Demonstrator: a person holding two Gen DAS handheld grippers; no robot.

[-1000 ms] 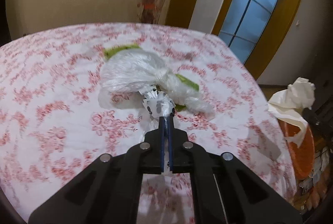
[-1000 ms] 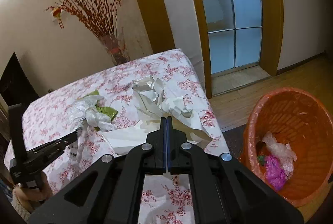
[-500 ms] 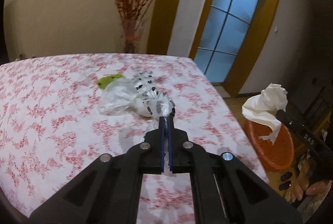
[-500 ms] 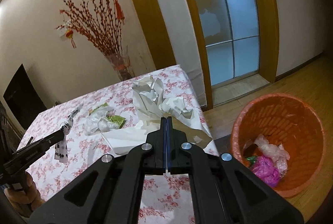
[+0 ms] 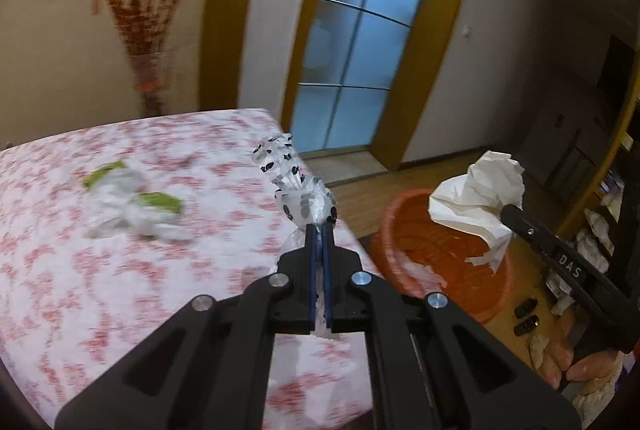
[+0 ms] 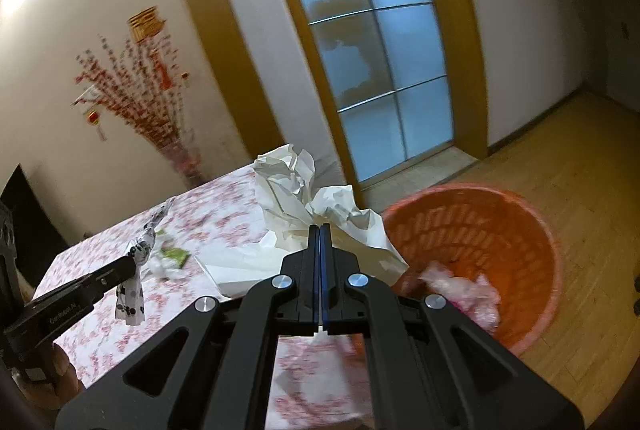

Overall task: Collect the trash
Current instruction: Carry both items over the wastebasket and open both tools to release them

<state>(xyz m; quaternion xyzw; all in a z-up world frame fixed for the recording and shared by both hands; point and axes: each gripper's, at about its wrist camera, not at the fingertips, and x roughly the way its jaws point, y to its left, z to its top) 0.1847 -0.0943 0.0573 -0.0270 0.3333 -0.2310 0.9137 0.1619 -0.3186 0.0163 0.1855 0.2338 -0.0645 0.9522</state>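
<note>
Two handheld claws are raised past the counter's right-hand edge. The left claw [image 5: 319,230] has its jaws pinched tight, a spotted plastic wrapper [image 5: 294,190] clamped upright between the blue pads. The right claw [image 6: 320,230] is likewise closed, gripping crumpled white paper [image 6: 304,198]. Each claw angles downward. Bare fingers [image 5: 576,362] wrap the right claw's handle; what appears to be a hand [image 6: 60,366] holds the left claw's grip at the frame edge.

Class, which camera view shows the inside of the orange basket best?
Right wrist view: the orange basket faces the camera, its plastic trash visible. The left wrist view shows only part of it, behind crumpled paper.
</note>
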